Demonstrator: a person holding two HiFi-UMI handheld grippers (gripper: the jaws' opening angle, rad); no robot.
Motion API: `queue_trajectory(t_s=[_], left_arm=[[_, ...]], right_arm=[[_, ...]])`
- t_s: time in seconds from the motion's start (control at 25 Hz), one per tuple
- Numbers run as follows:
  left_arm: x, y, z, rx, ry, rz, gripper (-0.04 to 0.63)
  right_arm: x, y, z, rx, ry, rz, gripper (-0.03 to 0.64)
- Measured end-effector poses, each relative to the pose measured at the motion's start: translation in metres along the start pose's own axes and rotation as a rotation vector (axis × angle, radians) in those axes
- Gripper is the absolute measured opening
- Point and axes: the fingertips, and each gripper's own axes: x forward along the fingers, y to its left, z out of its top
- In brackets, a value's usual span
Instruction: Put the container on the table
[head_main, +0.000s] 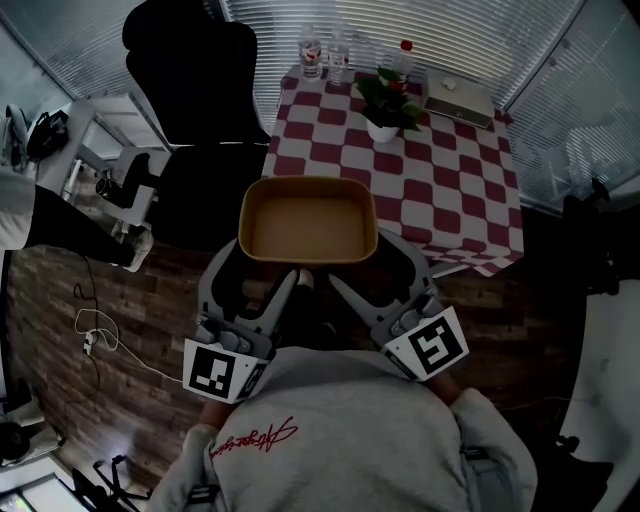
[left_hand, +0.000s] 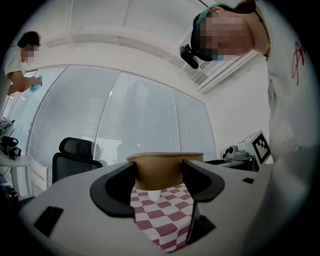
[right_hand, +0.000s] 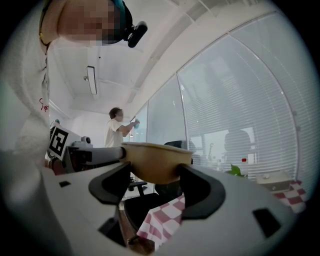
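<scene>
Your two claws hold the container (head_main: 308, 220) up over the tabletop's (head_main: 455, 195) near left edge.

Your left claw (head_main: 262, 268) pinches the container's near wall from the left and your right claw (head_main: 368, 268) pinches it from the right, with the tan tub filling the gap in both gripper views. The left gripper view shows checked cloth under its base, so it is lifted. Bare cloth lies just beyond its far rim, up to the potted plant (head_main: 385, 108). The bottles (head_main: 322, 52) line the far edge, and the office chair (head_main: 190, 70) crowds the left side.
</scene>
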Motion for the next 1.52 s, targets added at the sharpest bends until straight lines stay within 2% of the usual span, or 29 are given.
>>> queue_trajectory(t_s=[0.12, 0.28, 0.44, 0.68, 0.92, 1.12, 1.52], left_arm=[[0.004, 0.003, -0.002, 0.000, 0.009, -0.003, 0.305], [0.013, 0.013, 0.003, 0.003, -0.023, -0.008, 0.305], [0.018, 0.024, -0.002, -0.003, 0.003, -0.008, 0.305], [0.033, 0.039, 0.001, -0.003, -0.026, -0.015, 0.305], [0.046, 0.048, -0.006, -0.010, 0.002, -0.026, 0.305], [0.061, 0.055, -0.003, -0.008, -0.029, -0.045, 0.305], [0.093, 0.075, -0.006, -0.014, -0.034, -0.066, 0.305]], right_arm=[[0.003, -0.005, 0.000, -0.010, 0.001, -0.011, 0.311], [0.014, -0.010, 0.004, -0.016, -0.009, -0.010, 0.311], [0.026, -0.014, 0.006, -0.025, -0.009, -0.008, 0.311], [0.042, -0.026, 0.005, -0.028, 0.004, -0.020, 0.311], [0.054, -0.036, 0.008, -0.039, -0.009, -0.025, 0.311], [0.062, -0.048, 0.009, -0.044, -0.008, -0.040, 0.311], [0.086, -0.075, 0.010, -0.050, -0.009, -0.057, 0.310]])
